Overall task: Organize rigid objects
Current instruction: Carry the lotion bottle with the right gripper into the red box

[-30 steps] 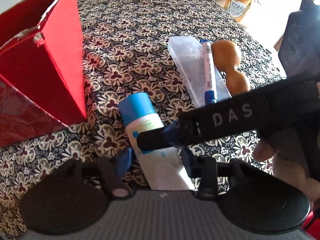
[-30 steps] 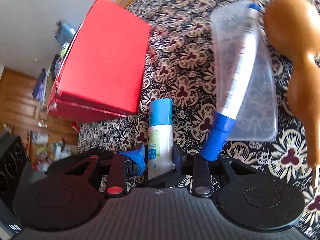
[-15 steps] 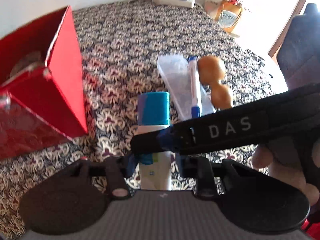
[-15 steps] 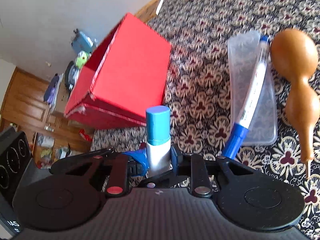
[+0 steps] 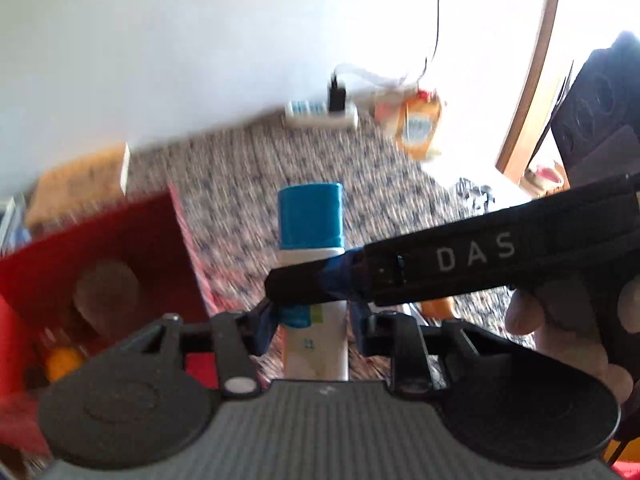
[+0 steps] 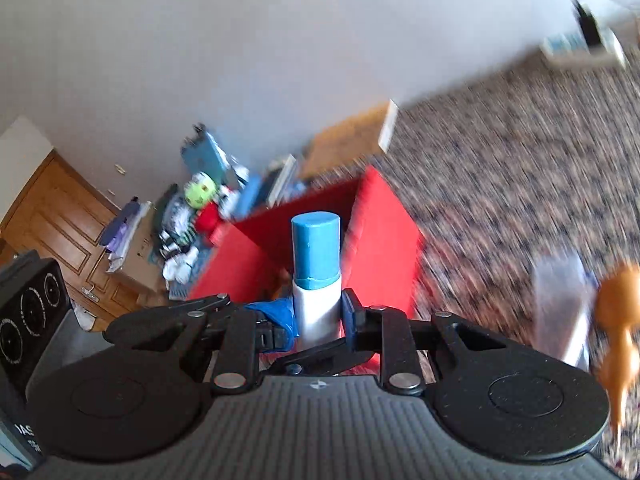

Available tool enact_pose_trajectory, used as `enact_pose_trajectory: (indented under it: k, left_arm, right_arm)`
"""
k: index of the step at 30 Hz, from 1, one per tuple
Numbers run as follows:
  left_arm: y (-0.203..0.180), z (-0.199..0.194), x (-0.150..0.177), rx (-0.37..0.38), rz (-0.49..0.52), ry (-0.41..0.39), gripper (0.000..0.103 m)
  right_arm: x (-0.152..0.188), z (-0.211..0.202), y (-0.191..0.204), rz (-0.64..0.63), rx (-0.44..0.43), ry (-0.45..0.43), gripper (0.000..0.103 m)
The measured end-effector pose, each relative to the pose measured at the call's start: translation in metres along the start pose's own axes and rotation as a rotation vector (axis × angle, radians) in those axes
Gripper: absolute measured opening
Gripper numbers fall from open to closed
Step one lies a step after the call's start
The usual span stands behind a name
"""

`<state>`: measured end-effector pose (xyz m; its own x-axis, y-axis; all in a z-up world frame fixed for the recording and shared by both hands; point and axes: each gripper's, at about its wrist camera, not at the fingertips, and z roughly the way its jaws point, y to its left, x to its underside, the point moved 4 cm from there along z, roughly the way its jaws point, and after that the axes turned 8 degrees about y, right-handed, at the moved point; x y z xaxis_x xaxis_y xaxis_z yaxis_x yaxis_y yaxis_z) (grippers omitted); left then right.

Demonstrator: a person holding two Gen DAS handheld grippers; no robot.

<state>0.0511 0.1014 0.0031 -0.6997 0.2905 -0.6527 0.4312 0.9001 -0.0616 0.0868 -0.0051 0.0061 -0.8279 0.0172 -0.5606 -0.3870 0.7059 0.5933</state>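
Blue-capped and white-bodied, a tube stands upright between the fingers of the right gripper, which are closed on its lower body. The left gripper also clamps the same tube, lower down, its fingers pressed against the printed label, with the right tool's black finger crossing in front of it. The tube hangs in the air above a patterned cloth that covers the worktop, just beside and slightly short of an open red box that already holds a few items, among them an orange ball.

Both views are smeared by motion, so the exact gap between tube and box wall is hard to judge. The main risk appears to be the double grip: if the two hands drift apart or twist against each other, the smooth tube could pivot, slip out, and drop onto the cloth rather than into the box. A low pass could also catch the tube's base on the near wall and tip or shove the light box. A release made too early would probably land it outside. To the right, a brown gourd and a clear lid with a pen lie well apart from the box, still waiting.
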Motion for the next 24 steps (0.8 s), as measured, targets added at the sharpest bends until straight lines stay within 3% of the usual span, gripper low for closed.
enact_pose_trajectory:
  k: [5, 10, 15, 24]
  left_arm:
    - [0.054, -0.034, -0.026, -0.026, 0.009, -0.080, 0.026]
    - [0.117, -0.042, -0.025, -0.041, -0.049, -0.084, 0.026]
    - [0.176, -0.027, -0.002, -0.034, -0.147, -0.005, 0.026]
    - [0.236, 0.020, 0.041, 0.014, -0.307, 0.188, 0.025]
  right_arm:
    - [-0.041, 0.031, 0.045, -0.112, 0.010, -0.038, 0.006]
    - [-0.065, 0.087, 0.068, -0.164, 0.012, 0.028, 0.006]
    - [-0.063, 0.144, 0.077, -0.166, 0.036, 0.153, 0.006]
    - [-0.051, 0.218, 0.065, -0.091, 0.082, 0.393, 0.006]
